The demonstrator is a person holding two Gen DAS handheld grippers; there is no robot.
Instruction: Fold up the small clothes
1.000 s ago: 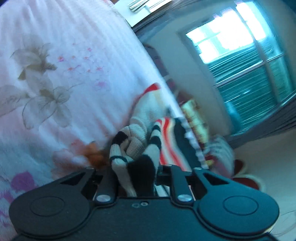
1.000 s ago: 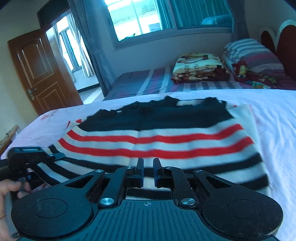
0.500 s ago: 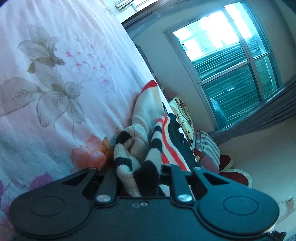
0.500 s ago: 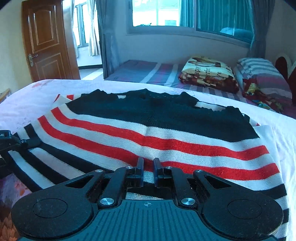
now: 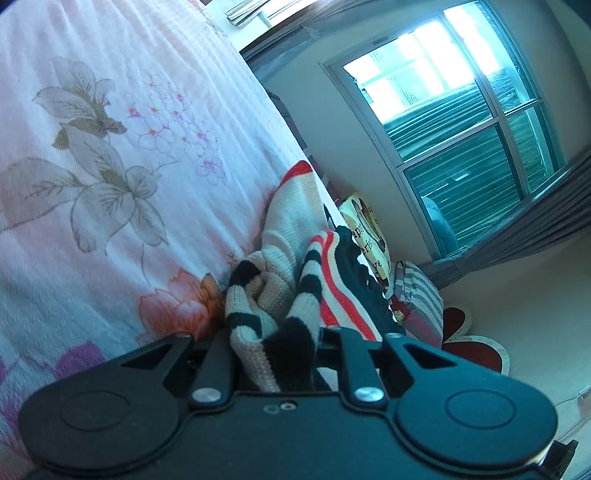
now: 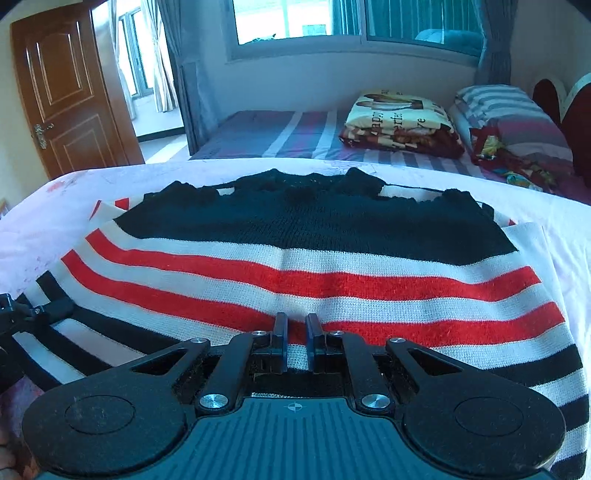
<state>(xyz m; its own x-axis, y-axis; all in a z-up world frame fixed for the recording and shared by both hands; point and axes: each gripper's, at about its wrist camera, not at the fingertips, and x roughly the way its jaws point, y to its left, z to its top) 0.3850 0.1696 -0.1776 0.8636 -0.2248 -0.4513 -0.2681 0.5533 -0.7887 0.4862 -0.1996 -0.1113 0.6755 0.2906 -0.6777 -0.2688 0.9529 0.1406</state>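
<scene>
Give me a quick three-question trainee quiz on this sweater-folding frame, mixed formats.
1. True or false: the left gripper is clamped on a bunched part of the striped sweater.
2. Multiple choice: beyond the sweater's two red stripes, the panel toward the window is A) black B) green C) yellow.
3. Short answer: what does the sweater lie on?

Key: 1 true. 2 A. 3 The floral bedsheet.
</scene>
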